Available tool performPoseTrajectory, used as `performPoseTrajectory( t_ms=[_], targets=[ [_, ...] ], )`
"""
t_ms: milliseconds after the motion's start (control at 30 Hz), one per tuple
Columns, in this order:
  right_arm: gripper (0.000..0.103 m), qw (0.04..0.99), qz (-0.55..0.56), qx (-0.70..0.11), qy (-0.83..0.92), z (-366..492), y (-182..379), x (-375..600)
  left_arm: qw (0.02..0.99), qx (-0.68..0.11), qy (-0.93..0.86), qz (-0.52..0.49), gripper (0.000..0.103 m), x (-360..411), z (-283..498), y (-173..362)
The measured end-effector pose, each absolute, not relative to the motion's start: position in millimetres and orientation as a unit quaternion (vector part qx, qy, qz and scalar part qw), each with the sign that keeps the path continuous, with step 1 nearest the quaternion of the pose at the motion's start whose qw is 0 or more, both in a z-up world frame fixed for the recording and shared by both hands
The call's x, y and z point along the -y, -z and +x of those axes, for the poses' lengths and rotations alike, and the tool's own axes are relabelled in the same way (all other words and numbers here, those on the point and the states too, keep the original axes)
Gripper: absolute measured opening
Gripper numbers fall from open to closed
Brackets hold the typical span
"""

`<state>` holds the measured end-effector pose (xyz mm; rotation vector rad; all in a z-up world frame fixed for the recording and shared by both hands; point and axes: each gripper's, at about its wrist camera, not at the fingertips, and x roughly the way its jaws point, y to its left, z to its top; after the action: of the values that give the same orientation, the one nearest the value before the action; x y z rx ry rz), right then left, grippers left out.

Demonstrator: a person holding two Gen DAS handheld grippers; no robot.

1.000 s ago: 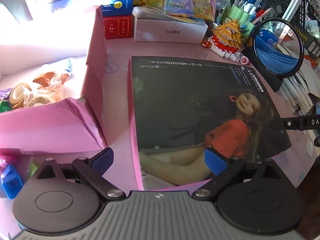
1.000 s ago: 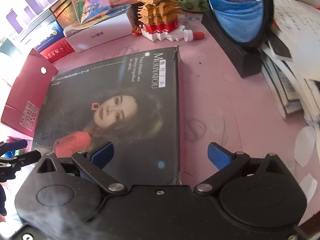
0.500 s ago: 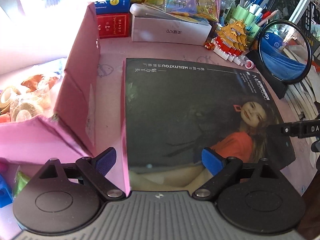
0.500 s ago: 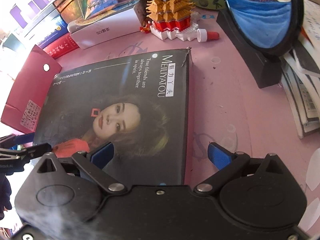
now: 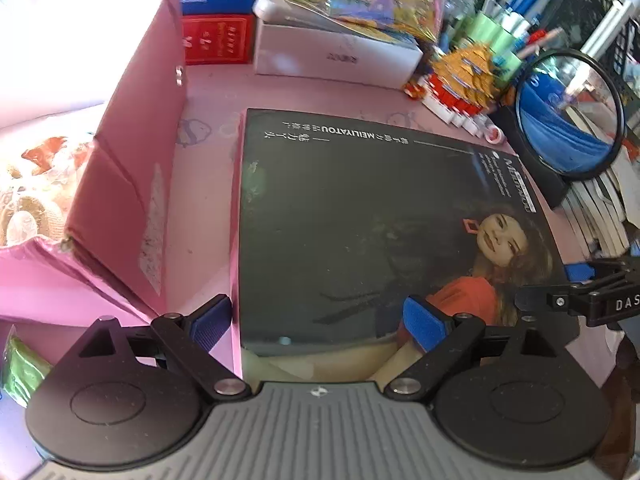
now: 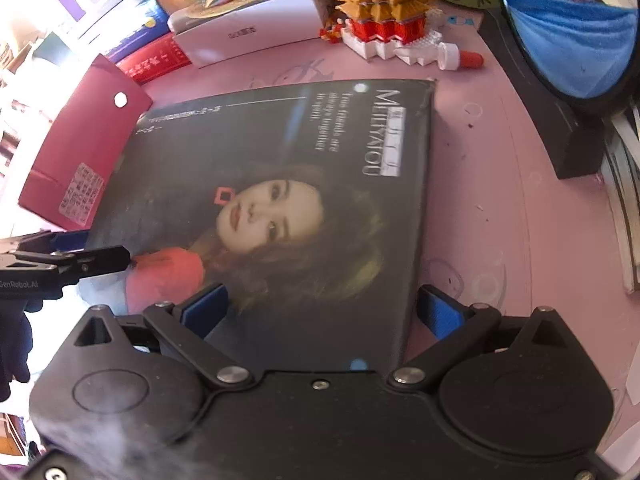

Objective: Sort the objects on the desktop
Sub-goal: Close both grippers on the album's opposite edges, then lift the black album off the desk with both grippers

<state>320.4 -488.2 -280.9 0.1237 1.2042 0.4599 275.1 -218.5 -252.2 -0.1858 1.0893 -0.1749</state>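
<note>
Black box [image 5: 360, 220] near edge hidden behind left tool [image 5: 320, 320].

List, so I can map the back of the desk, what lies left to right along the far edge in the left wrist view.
Red book → white box → toy pagoda → round mirror.

Left gripper [image 5: 318, 322] low and level, jaws spread wide, blue pads [image 5: 424, 322] apart with nothing between them; right gripper [image 6: 320, 308] likewise wide open, pads [image 6: 440, 314] apart, its tip showing at the right edge of the left view, dark-gloved hand [image 6: 12, 344] behind the left gripper.
</note>
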Motion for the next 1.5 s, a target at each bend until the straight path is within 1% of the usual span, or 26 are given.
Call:
performPoseTrajectory(
  t_ms=[233, 633, 1000, 1267, 1500],
  targets=[
    [0.103, 0.809, 0.056, -0.544, -0.216, 313.3, 267.6, 493.6, 0.848, -0.512, 0.095, -0.099, 0.094, 220.3, 270.1, 238.1],
    [0.103, 0.834, 0.052, -0.501, -0.228, 297.4, 218.9, 510.3, 0.855, -0.492, 0.112, -0.122, 0.094, 221.5, 261.3, 206.8],
    [0.103, 0.855, 0.061, -0.459, -0.234, 278.5, 168.7, 515.3, 0.877, -0.452, 0.123, -0.107, 0.094, 221.5, 251.9, 153.0],
    [0.103, 0.864, 0.055, -0.427, -0.260, 278.2, 142.1, 488.0, 0.893, -0.424, 0.107, -0.104, 0.094, 193.4, 236.2, 120.0],
    [0.103, 0.863, 0.046, -0.411, -0.290, 276.4, 127.7, 445.0, 0.900, -0.413, 0.077, -0.115, 0.094, 146.7, 213.6, 106.0]
  ],
)
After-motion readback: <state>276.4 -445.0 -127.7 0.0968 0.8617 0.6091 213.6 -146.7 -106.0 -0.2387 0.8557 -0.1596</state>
